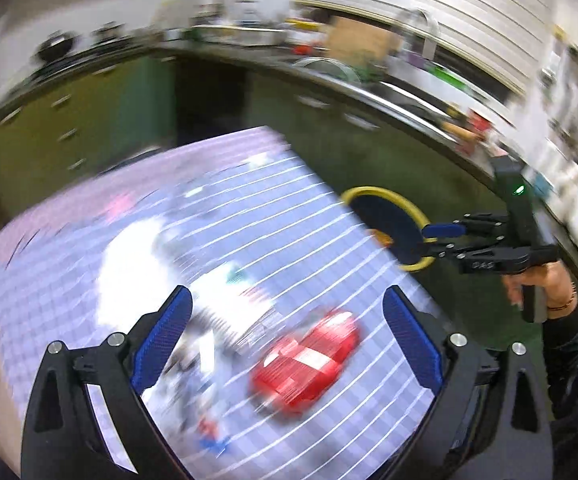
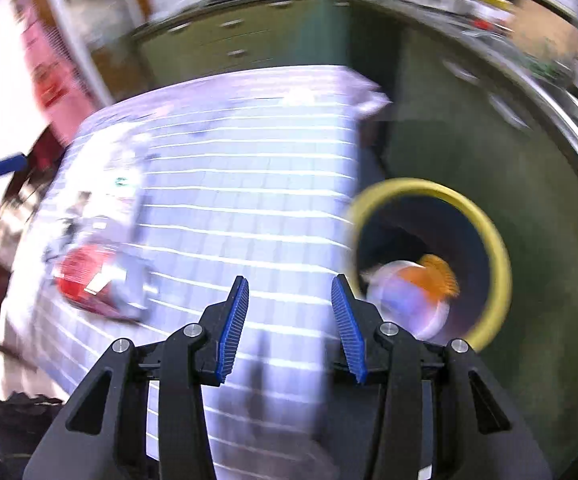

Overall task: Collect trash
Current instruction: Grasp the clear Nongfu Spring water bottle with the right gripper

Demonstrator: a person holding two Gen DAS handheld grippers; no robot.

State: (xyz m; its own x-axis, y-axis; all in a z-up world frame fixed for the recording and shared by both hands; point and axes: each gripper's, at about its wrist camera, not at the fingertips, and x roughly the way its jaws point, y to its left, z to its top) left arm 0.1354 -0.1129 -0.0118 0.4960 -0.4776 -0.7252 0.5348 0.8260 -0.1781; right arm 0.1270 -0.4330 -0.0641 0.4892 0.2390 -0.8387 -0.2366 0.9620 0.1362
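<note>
Both views are smeared with motion blur. A table under a pale lilac checked cloth (image 1: pixel 309 216) with white stripes carries the litter. On it lies a crumpled red foil wrapper (image 1: pixel 307 360), just ahead of the left gripper (image 1: pixel 285 336) and between the lines of its two blue-padded fingers (image 1: pixel 165 336); no pad touches it. This gripper's jaws stand spread wide with nothing between the pads. Beside the wrapper lie a white crumpled paper or tissue (image 1: pixel 129 268) and a heap of silvery and clear packaging (image 1: pixel 225 320), too blurred to name more closely.

Off the table's edge, on the dark green floor, stands a dark bin with a yellow rim (image 2: pixel 489 232). Inside it lies a round white and orange piece of trash (image 2: pixel 413 296), its kind unclear. The right gripper (image 2: pixel 291 320) points down over the table's corner with the bin just to its right; its jaws are parted and empty. In the left wrist view a hand (image 1: pixel 537 280) holds that gripper near the bin's rim.
</note>
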